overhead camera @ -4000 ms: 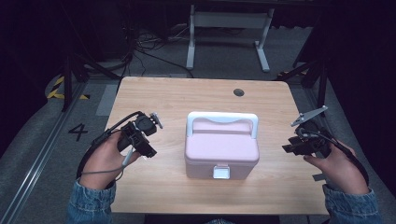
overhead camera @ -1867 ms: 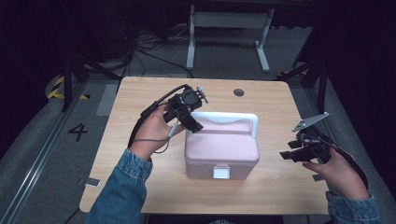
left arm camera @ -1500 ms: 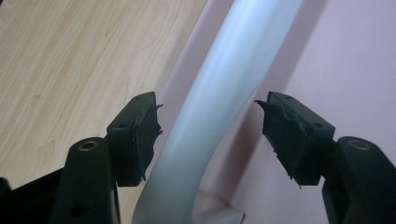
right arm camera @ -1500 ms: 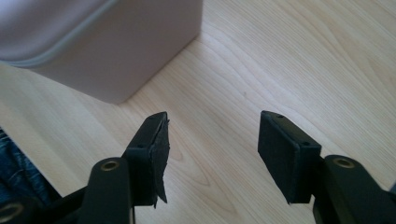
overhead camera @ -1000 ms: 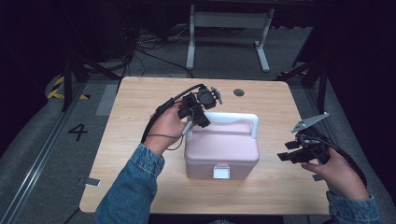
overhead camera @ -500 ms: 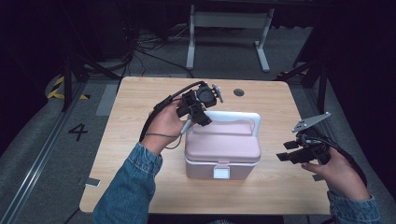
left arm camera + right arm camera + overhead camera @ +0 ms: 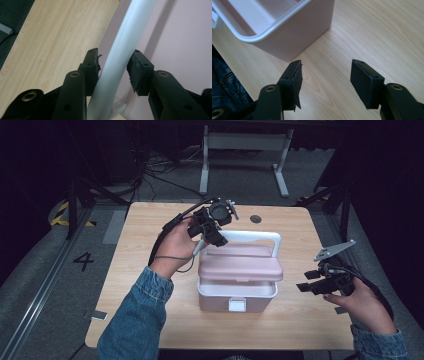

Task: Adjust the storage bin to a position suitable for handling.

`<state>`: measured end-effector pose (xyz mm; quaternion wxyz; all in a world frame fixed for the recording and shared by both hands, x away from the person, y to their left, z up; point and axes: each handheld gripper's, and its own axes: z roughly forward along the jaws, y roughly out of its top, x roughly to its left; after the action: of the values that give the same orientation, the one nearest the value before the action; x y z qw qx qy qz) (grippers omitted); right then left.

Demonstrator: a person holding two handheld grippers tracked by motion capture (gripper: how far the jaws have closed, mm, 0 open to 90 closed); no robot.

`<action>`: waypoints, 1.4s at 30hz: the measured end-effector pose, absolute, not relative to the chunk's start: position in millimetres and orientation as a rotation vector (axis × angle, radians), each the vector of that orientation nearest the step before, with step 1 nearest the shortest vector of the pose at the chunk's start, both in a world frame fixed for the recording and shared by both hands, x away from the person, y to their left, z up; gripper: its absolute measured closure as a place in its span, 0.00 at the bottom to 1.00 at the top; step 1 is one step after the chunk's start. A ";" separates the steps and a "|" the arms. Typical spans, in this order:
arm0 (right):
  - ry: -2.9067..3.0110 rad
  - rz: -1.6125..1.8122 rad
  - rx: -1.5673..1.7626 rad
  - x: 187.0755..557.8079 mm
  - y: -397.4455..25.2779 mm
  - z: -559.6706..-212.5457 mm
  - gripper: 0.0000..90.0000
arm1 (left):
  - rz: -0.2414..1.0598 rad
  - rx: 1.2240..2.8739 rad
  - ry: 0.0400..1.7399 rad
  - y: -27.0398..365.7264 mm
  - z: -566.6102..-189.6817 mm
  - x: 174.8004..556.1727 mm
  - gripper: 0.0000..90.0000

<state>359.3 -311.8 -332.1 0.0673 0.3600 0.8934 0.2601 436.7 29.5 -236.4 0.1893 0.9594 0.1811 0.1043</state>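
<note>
A pink box [image 7: 237, 295] with a white latch stands mid-table. Its pink lid [image 7: 240, 267] is lifted a little off the white-rimmed base. My left gripper [image 7: 216, 237] is shut on the left end of the lid's white handle [image 7: 250, 236]. In the left gripper view the handle [image 7: 120, 50] runs up between the pads of that gripper [image 7: 113, 67], with the lid [image 7: 180, 37] behind. My right gripper [image 7: 306, 281] hovers open to the right of the box, holding nothing. The right gripper view has this gripper [image 7: 325, 80] low over the wood, near a corner of the box [image 7: 294, 37].
The wooden table [image 7: 150, 255] has a dark round grommet [image 7: 256, 219] at its back edge. A white metal stand [image 7: 240, 142] and cables lie on the dark floor beyond. A denim sleeve [image 7: 135, 320] crosses the table's front left.
My left gripper moved from the table's left up to the handle and closed on it. The lid has since come up slightly off the base. The right gripper barely moved.
</note>
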 end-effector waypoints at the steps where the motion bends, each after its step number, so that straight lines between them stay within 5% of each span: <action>1: 2.690 0.785 1.086 358.9 -312.0 -331.6 0.48 | 0.285 2.701 0.516 29.3 -235.3 437.6 0.69; 19: 2.653 0.863 1.004 353.9 -314.3 -323.4 0.53 | 0.276 2.661 0.593 37.6 -231.7 459.8 0.67; 42: 2.495 1.433 0.639 346.7 -267.9 -334.1 0.99 | 0.266 2.658 0.614 37.3 -232.3 461.4 0.67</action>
<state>346.7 -267.9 -334.1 0.0969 0.2158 0.8425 0.4840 461.4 37.3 -232.3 0.1991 0.9504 0.2194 0.0952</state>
